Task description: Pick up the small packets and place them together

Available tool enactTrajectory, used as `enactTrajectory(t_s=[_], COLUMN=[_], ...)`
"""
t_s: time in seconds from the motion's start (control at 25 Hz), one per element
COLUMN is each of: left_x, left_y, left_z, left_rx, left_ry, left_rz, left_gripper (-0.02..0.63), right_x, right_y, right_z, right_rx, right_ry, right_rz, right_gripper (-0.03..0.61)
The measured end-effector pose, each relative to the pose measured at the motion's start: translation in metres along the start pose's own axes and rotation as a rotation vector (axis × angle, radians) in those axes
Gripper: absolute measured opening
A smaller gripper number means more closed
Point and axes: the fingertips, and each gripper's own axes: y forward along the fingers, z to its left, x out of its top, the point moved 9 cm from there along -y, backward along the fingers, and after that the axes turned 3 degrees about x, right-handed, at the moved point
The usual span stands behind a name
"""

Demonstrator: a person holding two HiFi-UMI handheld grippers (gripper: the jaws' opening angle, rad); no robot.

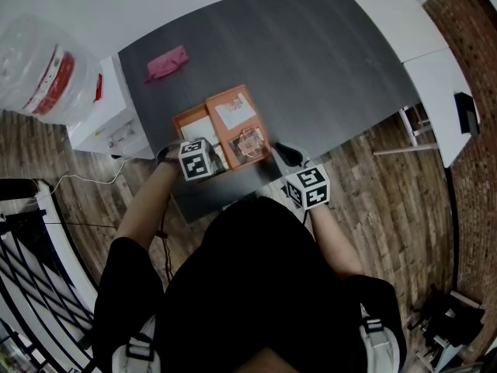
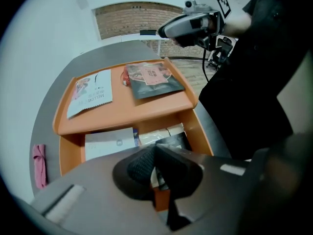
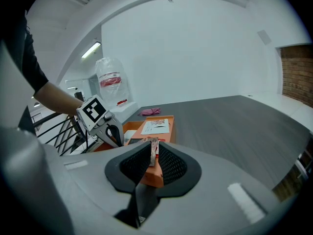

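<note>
Over the lower compartment of the orange tray (image 2: 122, 120), my left gripper (image 2: 155, 151) has its jaws pressed together, just above the loose packets (image 2: 110, 141) there. My right gripper (image 3: 150, 156) pinches a thin patterned packet (image 3: 153, 149) upright near the tray's corner, and a white packet (image 2: 90, 92) and a dark packet (image 2: 154, 82) lie flat on the upper tier.

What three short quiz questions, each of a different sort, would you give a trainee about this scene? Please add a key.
1. True or false: the pink cloth lies on the grey table, outside the orange tray.
2. What stands between the fingers of the right gripper in its own view? A) a thin packet B) the pink cloth C) nothing
3. How many packets lie on the tray's raised shelf in the left gripper view?
Key: 1 true; 2 A; 3 two, a white packet and a dark packet.
</note>
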Motion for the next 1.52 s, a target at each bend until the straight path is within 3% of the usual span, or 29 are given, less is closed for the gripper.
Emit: enactTrajectory(t_s=[0.2, 0.48, 0.8, 1.04, 1.36, 1.52], left_x=[0.002, 0.0, -0.013, -0.024, -0.014, -0.011], left_y=[-0.019, -0.057, -0.082, -0.109, -0.122, -0.116], left_z=[0.005, 0.021, 0.03, 0.037, 0.049, 0.064], left_rx=[0.033, 0.064, 0.133, 0.145, 0.069, -0.045], left_ry=[0.0, -0.095, -0.309, -0.533, -0.666, -0.905], left_rz=[-0.031, -0.149, -0.325, -0.522, -0.805, -1.055], left_gripper=[0.0, -0.002, -0.002, -0.002, -0.002, -0.001], right_x=[0.002, 0.008, 0.019, 0.028, 0.034, 0.035], right_y=[0.001, 0.005, 0.01, 0.022, 0.028, 0.027], right_z=[0.002, 0.008, 0.015, 0.022, 0.025, 0.02], right_rx=[0.006, 0.027, 0.052, 0.08, 0.094, 0.081], right_ry=[-0.008, -0.033, -0.067, -0.094, -0.105, -0.1], right_rz=[-0.008, -0.014, -0.02, -0.019, -0.024, -0.024], right_gripper=[0.049, 0.049, 0.049, 0.049, 0.051, 0.049])
